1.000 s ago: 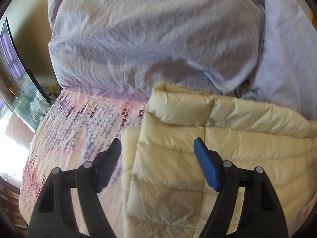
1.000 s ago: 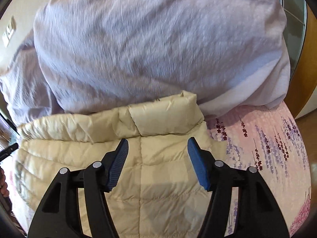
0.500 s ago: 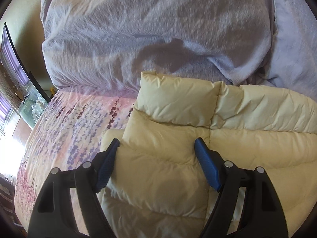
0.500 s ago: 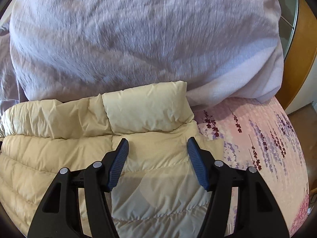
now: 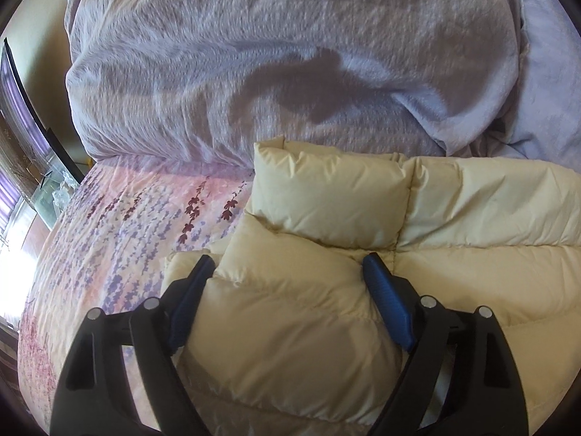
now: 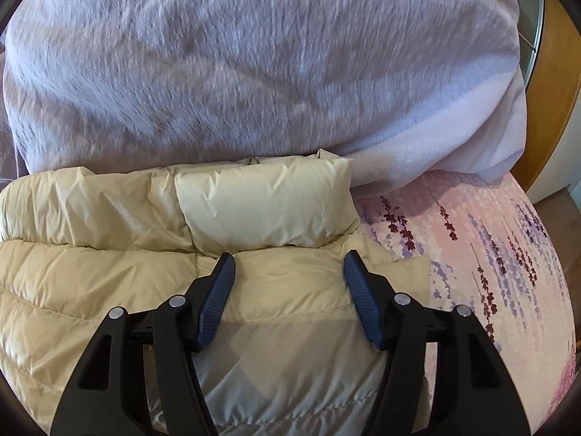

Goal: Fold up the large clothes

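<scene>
Both claws gape over the cream puffer jacket [image 5: 454, 254] on the bed [image 5: 120, 239]: left gripper [image 5: 287, 272], right gripper [image 6: 288, 269]. Likely gripping step; next, pinch the far corners.

Bright sidelight, soft shadows, fisheye-warped blurry edges.

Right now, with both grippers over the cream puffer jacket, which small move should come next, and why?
Probably lower and close both. The left hand-held gripper and right hand-held gripper are open, each straddling a puffed ridge of the jacket just below its collar, gripping nothing.
</scene>
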Demonstrator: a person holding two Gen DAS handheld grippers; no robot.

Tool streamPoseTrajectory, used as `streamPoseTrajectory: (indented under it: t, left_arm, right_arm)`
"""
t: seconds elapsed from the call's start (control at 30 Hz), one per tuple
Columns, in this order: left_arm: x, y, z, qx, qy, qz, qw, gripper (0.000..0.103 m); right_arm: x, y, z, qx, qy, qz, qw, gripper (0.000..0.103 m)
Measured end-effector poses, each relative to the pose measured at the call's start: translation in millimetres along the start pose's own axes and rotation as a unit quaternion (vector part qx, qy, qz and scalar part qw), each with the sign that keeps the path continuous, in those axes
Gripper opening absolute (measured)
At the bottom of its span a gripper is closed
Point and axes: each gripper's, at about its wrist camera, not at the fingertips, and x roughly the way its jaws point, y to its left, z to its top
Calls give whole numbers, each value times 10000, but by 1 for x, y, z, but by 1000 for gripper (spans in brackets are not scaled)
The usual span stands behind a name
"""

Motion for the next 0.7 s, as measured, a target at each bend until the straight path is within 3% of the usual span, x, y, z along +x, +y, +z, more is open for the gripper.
streamPoseTrajectory:
  t: [0.7]
  left_arm:
    - [15, 3, 0, -147, 198, -70, 9997, 95]
  right_arm:
    - [29, 5, -4, -11, 77, -1, 10000, 69]
